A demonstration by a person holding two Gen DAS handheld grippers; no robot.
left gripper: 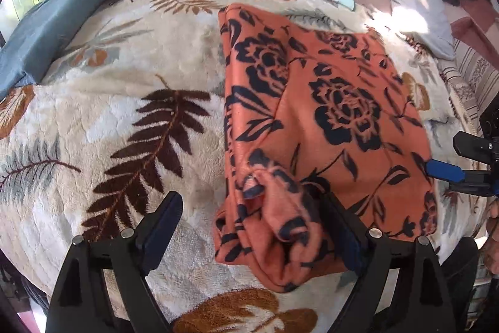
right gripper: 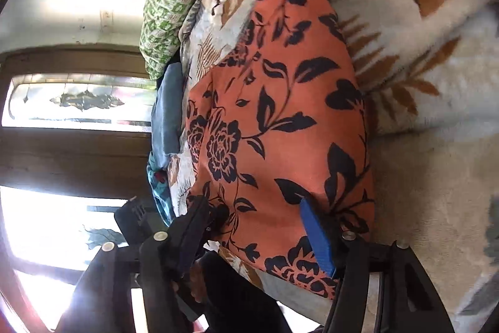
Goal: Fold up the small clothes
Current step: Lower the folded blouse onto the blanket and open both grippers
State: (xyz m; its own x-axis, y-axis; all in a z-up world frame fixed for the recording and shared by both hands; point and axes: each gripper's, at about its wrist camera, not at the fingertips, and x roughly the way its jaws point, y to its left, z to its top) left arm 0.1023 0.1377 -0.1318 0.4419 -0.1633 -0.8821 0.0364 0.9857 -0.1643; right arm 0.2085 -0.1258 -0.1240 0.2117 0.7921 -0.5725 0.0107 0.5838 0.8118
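Orange floral garment is laid folded on the leaf-print blanket of the bed, one bunched end lying between the spread jaws of the left tool, apparently released there. Right tool is held parted over the opposite edge, nothing gripped, likely so the fold can settle.

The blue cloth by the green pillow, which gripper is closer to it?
Left. The left gripper sits over the near end of the orange flowered cloth; the blue cloth lies beyond it. The right gripper is at the orange cloth's opposite edge.
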